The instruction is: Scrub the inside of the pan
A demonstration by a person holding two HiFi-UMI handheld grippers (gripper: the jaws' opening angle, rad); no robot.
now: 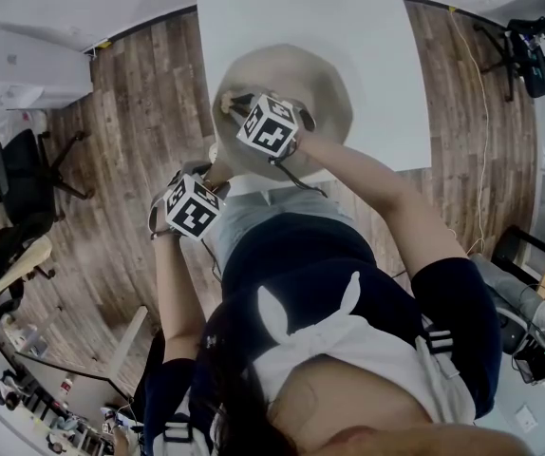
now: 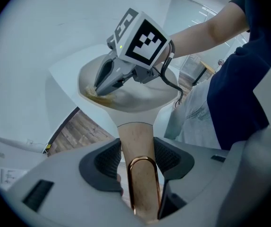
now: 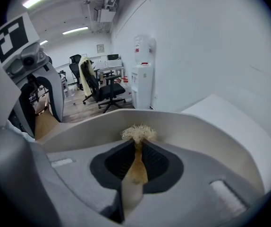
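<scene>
A: The fingers [image 2: 103, 161] of the left gripper [image 2: 136, 162], in its own view, clamp the pan's wooden handle [image 2: 138, 143], with the copper loop between the pads.
B: And past them?
A: The pan [image 2: 147, 97] sits at the edge of the white table [image 2: 27, 56], with the wood floor [image 2: 79, 131] below. The right gripper [image 2: 98, 88] reaches inside, its brush [image 2: 102, 97] at the pan's left inner side.
B: The right gripper view?
A: Its jaws stand narrow, pinched on the brush's flat handle, bristles at the tips. The pan wall curves around, with open room to the right. Only this view shows a water dispenser [image 3: 142, 74] and an office chair [image 3: 102, 91] behind.
B: The head view?
A: The handle overhangs the table's near edge, and the person's body stands just behind it. The table stretches away past the pan.
</scene>
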